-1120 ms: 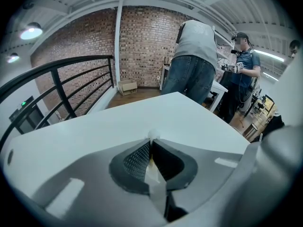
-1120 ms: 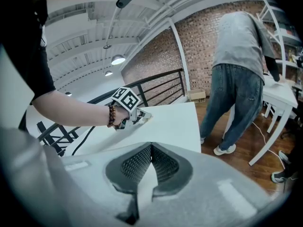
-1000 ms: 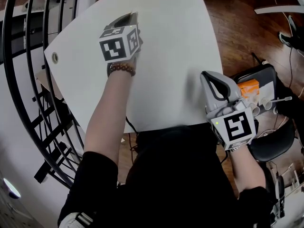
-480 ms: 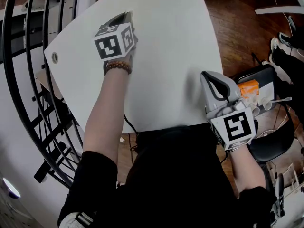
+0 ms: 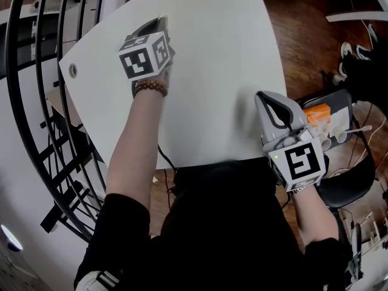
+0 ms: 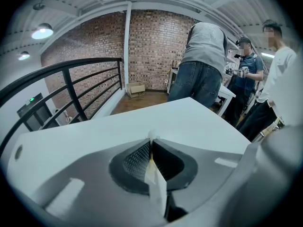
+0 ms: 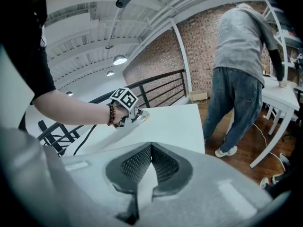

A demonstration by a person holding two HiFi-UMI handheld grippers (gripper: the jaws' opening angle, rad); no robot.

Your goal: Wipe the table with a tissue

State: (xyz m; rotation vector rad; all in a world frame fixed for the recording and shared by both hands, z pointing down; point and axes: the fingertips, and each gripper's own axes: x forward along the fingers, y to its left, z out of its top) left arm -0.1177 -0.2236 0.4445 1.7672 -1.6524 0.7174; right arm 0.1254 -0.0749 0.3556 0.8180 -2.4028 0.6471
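Observation:
The white table [image 5: 212,53] fills the middle of the head view. My left gripper [image 5: 159,23] is stretched out over its far left part, tip low to the top. Its jaws are shut on a thin white tissue [image 6: 155,176], whose tip pokes out in front of them in the left gripper view. From the head view the tissue is hidden under the gripper. My right gripper [image 5: 265,97] rests at the table's near right edge, jaws closed together with nothing between them. The right gripper view shows the left gripper [image 7: 138,115] on the table.
A round hole [image 5: 73,71] sits near the table's left corner. A black railing [image 5: 36,102] curves along the left. Right of the table stands a chair with an orange box [image 5: 317,111] and cables. Several people [image 6: 203,60] stand beyond the far edge.
The left gripper slid a little to the left and away over the table top, then held still. The right gripper has stayed in place.

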